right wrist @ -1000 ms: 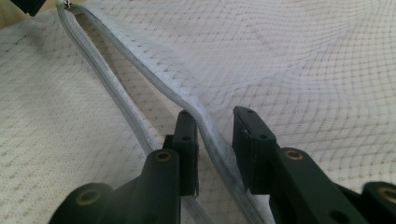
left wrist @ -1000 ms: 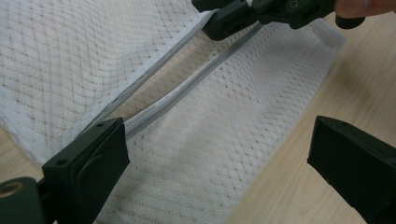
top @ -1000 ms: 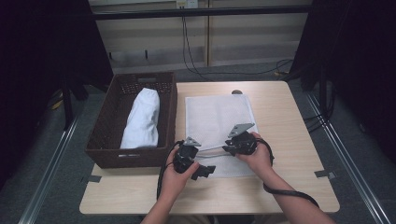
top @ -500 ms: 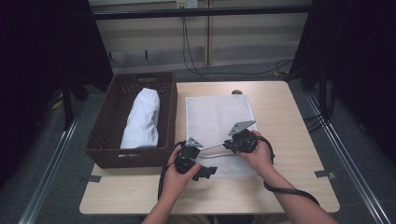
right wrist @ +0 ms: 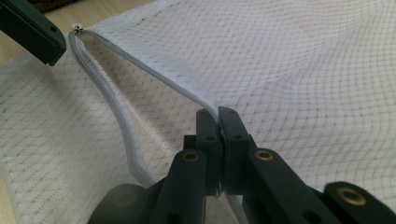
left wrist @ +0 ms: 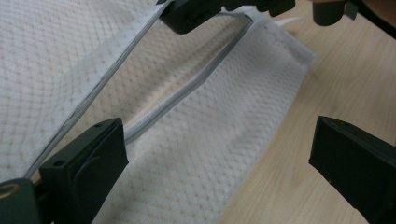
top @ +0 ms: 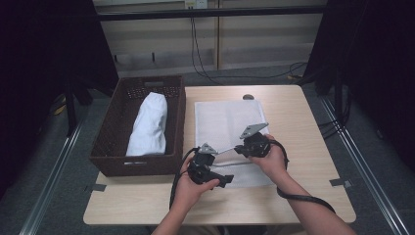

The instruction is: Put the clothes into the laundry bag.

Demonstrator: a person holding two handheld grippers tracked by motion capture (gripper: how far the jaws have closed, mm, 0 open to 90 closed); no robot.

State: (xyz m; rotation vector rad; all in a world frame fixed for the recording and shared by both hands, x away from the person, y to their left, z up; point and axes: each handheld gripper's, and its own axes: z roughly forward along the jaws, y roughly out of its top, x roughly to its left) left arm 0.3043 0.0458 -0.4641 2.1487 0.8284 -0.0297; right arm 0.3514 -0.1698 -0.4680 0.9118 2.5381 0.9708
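- Pale wooden table (top: 298,147) sits in a dim room, with a dark woven basket (top: 110,147) on its left side holding a rolled white towel (top: 149,125).
- White mesh laundry bag (top: 227,122) lies flat in the middle of the table, its near end at the two hands.
- Right gripper (right wrist: 218,119) has just been closing, and now its jaws are clamped on the bag's upper zip edge (right wrist: 154,65), lifting it so the mouth gapes.
- Left gripper (left wrist: 219,154) hangs with its jaws spread wide over the lower flap, gripping nothing.
- Fabric is a fine net, soft and limp, with a stiffer ribbed zip band along the opening.
- Best move, I'd say: hold the upper edge taut and pinch the lower band squarely, not the loose net.
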